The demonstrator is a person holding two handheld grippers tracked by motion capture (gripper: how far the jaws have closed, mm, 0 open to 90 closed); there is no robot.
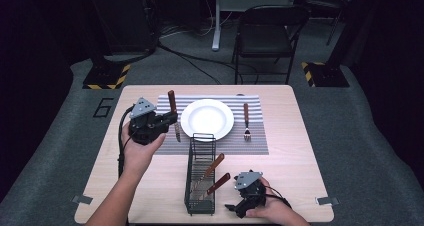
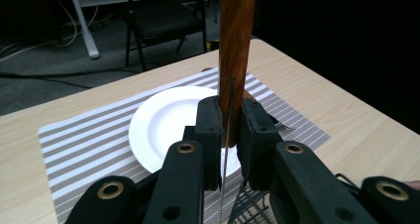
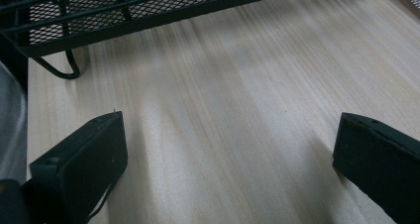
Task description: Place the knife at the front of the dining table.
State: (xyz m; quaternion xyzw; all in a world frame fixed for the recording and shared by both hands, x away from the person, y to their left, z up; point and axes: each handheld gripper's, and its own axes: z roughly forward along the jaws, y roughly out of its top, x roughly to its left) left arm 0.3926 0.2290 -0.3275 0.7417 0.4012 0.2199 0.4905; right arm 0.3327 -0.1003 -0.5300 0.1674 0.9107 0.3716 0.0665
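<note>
knife handle (image 2: 236, 45): top cut off by the upper edge in my left gripper view
knife blade (image 2: 226, 184): seen edge-on as a thin line, lower end lost between my left gripper (image 2: 230, 135) pads and the bottom edge
fork (image 2: 277, 127): mostly hidden behind my right-hand pad, tines only
rack (image 3: 148, 11): cut off at top and left in my right gripper view
rack cutlery (image 1: 210, 173): blades inside the mesh, too small to tell type
my right gripper (image 3: 228, 159): tips past the bottom edge
</note>
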